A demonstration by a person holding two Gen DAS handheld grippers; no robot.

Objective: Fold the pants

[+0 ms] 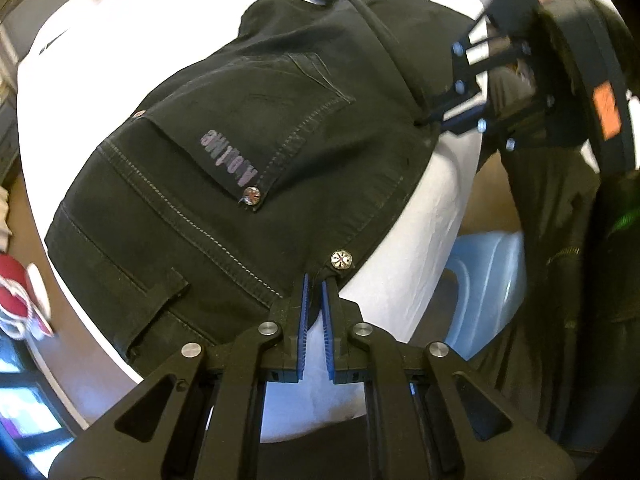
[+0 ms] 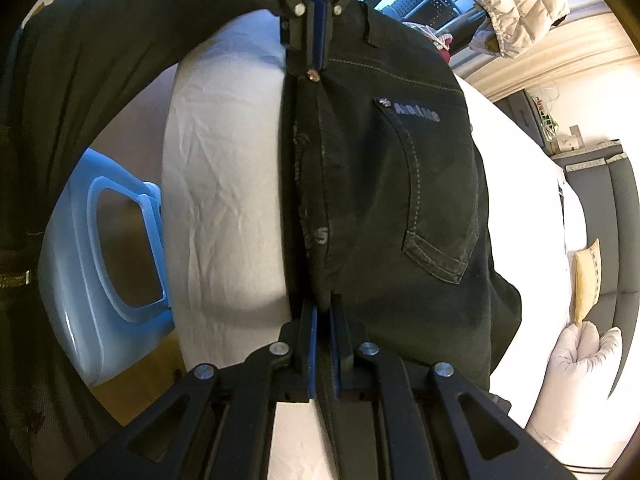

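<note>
Black pants [image 1: 240,140] lie folded on a white sheet [image 1: 448,208], back pocket with grey lettering facing up. My left gripper [image 1: 316,280] is shut on the waistband edge, right beside a metal button [image 1: 341,259]. My right gripper [image 1: 425,120] pinches the same near edge of the pants further along, at the upper right of the left wrist view. In the right wrist view the pants [image 2: 400,200] run away from my right gripper [image 2: 324,306], whose blue pads clamp the dark fabric. My left gripper [image 2: 318,66] grips the far end at the top.
A light blue plastic basket [image 2: 100,260] stands beside the sheet's edge [image 2: 224,160], also seen as the basket [image 1: 480,280]. A person's dark clothing [image 1: 560,260] is close on that side. A cream pillow [image 2: 586,280] and a padded jacket [image 2: 500,0] lie beyond.
</note>
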